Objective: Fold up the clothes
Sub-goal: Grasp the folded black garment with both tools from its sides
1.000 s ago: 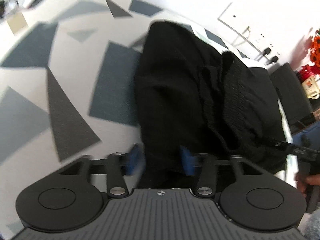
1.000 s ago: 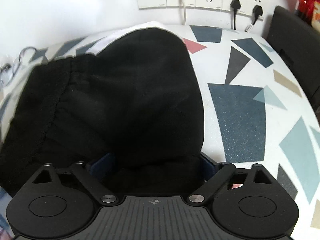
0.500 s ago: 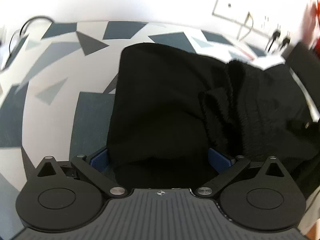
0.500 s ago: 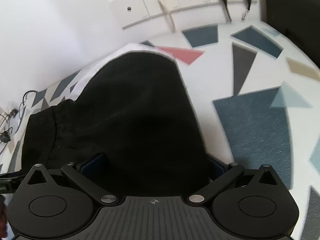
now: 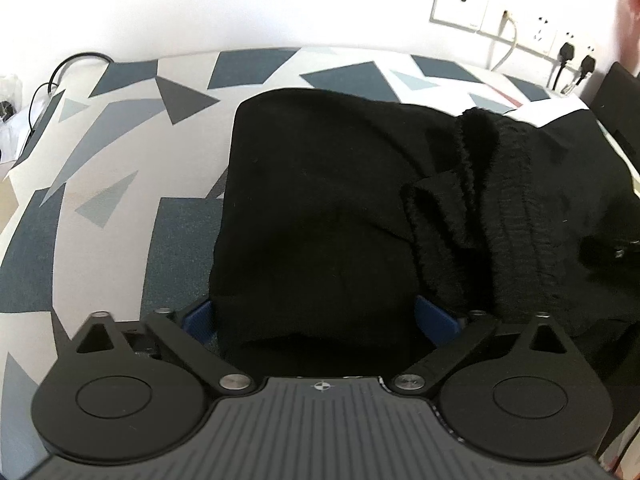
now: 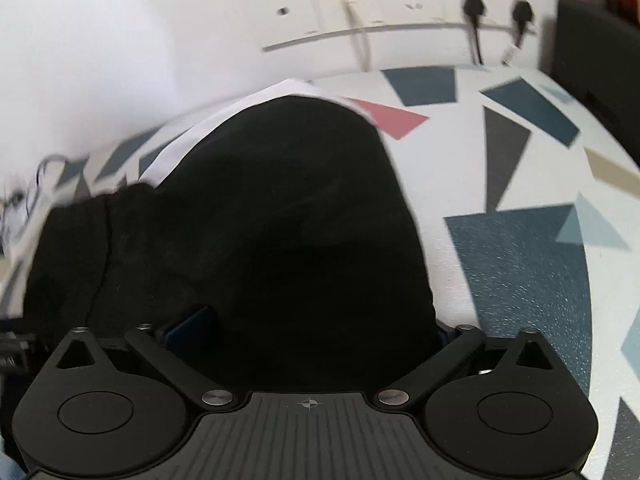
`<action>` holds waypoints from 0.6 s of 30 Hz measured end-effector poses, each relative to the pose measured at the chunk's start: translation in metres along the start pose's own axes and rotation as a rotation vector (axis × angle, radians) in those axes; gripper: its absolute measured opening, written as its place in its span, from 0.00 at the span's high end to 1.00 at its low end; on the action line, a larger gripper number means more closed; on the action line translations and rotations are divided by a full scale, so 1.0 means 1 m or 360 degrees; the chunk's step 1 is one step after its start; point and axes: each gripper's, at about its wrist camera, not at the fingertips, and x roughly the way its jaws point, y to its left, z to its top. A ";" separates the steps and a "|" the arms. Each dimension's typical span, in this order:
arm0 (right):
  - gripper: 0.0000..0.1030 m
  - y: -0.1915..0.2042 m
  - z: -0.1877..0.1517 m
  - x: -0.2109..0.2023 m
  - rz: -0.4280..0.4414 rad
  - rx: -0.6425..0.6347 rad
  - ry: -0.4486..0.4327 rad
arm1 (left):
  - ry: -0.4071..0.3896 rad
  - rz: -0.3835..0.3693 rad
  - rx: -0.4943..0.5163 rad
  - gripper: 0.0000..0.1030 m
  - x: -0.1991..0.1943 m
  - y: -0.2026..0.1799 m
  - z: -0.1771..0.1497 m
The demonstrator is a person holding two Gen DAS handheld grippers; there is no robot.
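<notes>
Both of your grippers sit at the near edge of the black garment (image 5: 320, 208), which lies on the patterned table (image 5: 120, 216) below the wall sockets (image 6: 400, 4). Your left gripper (image 5: 316, 316) has its jaws wide, one blue pad at each side of a broad fold of black cloth, and they are closing; the cloth lies between them, but you cannot tell from this view whether the pads press on it yet. Your right gripper (image 6: 320, 328) is likewise set wide around the other end of the garment and is closing too, with cloth filling the gap between its fingers; the right pad is almost hidden behind the fabric. As to progress, the garment looks already doubled at least once: it forms a compact, rounded block, not a spread-out shape, and its ribbed band (image 5: 500, 208) is bunched and rumpled over the middle, seen right of centre from the left wrist. A strip of white (image 6: 240, 108) shows under its far edge; whether that is lining or another piece you cannot tell. So the fold seems partly done but untidy. What is probably left for you: get a sure grip on both near corners, carry that edge over to the far side for another fold, flatten the ribbed band, and square up the stack. No other clothes are visible waiting in these views.
</notes>
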 end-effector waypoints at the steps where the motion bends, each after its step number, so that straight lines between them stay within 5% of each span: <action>1: 0.16 0.004 -0.002 -0.002 -0.0006 -0.0012 -0.0009 | -0.0008 -0.0023 0.0022 0.40 -0.004 -0.001 0.000; 3: 0.25 0.008 -0.004 -0.006 0.0002 0.0004 -0.0023 | 0.0026 -0.0070 0.0025 0.72 -0.012 0.001 0.002; 4: 0.32 0.010 -0.005 -0.008 0.0009 0.0014 -0.0024 | 0.0050 -0.0073 0.0003 0.77 -0.016 0.004 0.003; 10: 0.61 0.041 -0.011 -0.021 0.0103 -0.0017 0.0024 | 0.0105 -0.0054 -0.0177 0.82 -0.040 0.042 -0.023; 12: 0.61 0.052 -0.014 -0.025 0.0176 -0.0037 0.0072 | 0.0132 -0.0045 -0.0185 0.81 -0.050 0.056 -0.035; 15: 0.42 0.049 -0.015 -0.029 0.0322 -0.0015 0.0166 | 0.0185 -0.0087 -0.0296 0.76 -0.060 0.080 -0.051; 17: 0.16 0.042 -0.014 -0.029 0.0296 0.0024 0.0169 | 0.0186 -0.0136 -0.0369 0.74 -0.063 0.090 -0.057; 18: 0.11 0.040 -0.013 -0.027 0.0258 0.0022 0.0169 | 0.0174 -0.0138 -0.0354 0.73 -0.062 0.089 -0.057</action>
